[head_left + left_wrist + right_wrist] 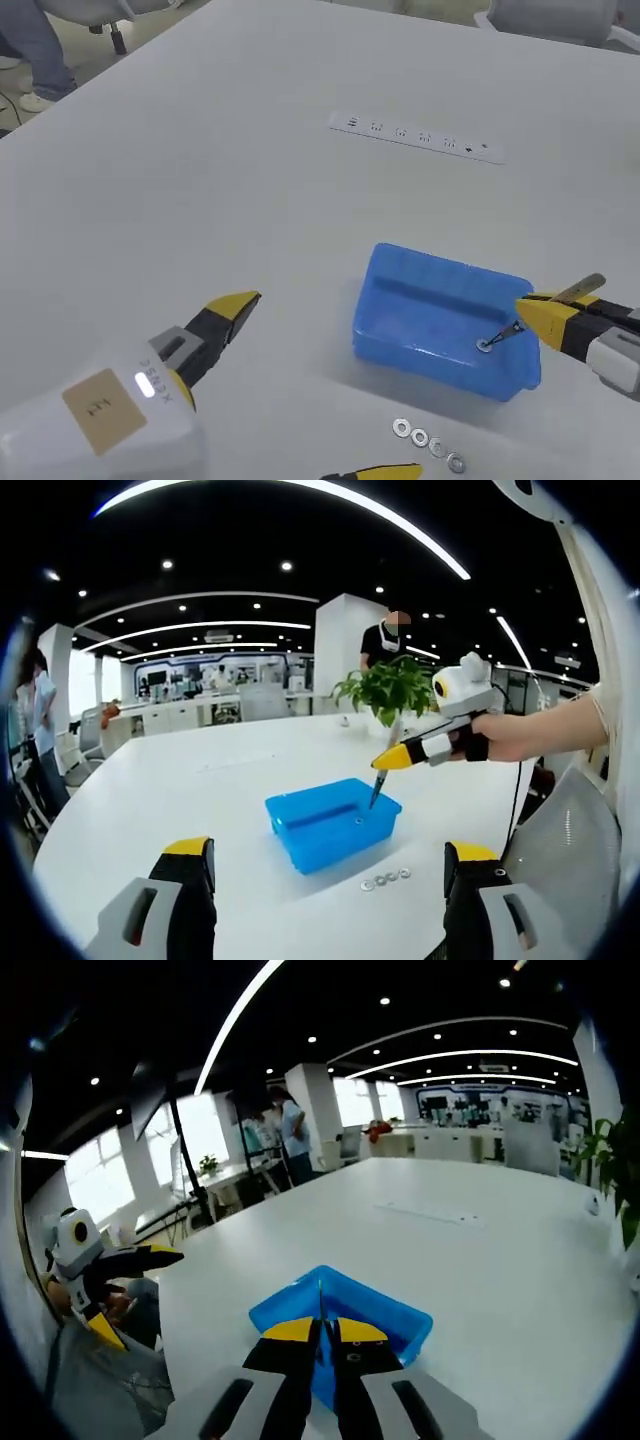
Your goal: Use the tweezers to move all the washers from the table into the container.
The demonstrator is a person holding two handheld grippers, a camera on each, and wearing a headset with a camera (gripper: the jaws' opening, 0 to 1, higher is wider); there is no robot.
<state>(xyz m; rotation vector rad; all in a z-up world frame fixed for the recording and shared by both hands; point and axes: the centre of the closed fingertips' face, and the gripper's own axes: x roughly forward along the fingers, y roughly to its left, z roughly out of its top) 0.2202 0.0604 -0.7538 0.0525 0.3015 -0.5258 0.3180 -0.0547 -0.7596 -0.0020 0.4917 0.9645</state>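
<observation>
A blue container (pixel 440 300) stands on the white table (pixel 200 180). My right gripper (pixel 535 312) comes in from the right, shut on thin tweezers (pixel 505 333). The tweezer tips hold a washer (pixel 485 345) low inside the container. Several washers (pixel 428 442) lie in a short row on the table in front of the container. My left gripper (pixel 310 388) hovers at the lower left, open wide with nothing between its jaws. In the left gripper view the container (pixel 330 820), the washers (pixel 385 880) and the right gripper (pixel 425 750) lie ahead. The right gripper view looks along the tweezers (pixel 320 1305) into the container (pixel 370 1310).
A white power strip (pixel 415 137) lies flat farther back on the table. A potted plant (pixel 385 690) stands beyond the container. People stand and sit around the room, away from the table. Office chairs (pixel 555 15) line the far edge.
</observation>
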